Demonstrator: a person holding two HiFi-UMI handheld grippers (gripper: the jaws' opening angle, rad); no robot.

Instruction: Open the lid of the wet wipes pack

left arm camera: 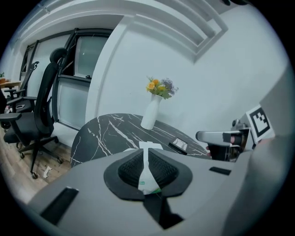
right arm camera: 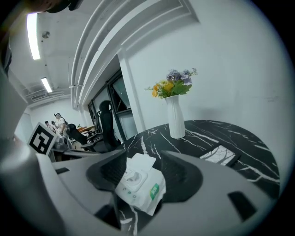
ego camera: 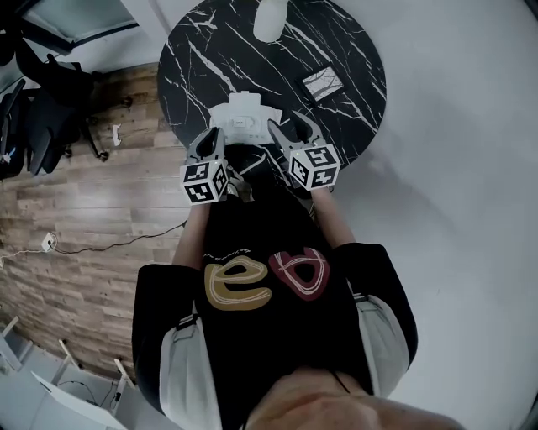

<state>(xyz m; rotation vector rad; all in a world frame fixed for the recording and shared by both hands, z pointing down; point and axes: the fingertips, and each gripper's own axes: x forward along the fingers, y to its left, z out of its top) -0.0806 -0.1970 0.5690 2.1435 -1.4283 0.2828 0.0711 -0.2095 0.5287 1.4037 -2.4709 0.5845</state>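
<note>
The white wet wipes pack lies on the round black marble table, with its lid flap raised at the far side. In the right gripper view the pack shows a green label and sits beyond and between the wide-apart jaws of my right gripper, untouched. My right gripper hovers at the pack's near right. My left gripper is at its near left. Only a narrow slit separates the jaws of the left gripper, and through that slit a strip of the pack shows.
A white vase with flowers stands at the table's far edge. A flat framed card lies to the right of the pack. Black office chairs stand on the wooden floor at the left. The table's near edge is just below the grippers.
</note>
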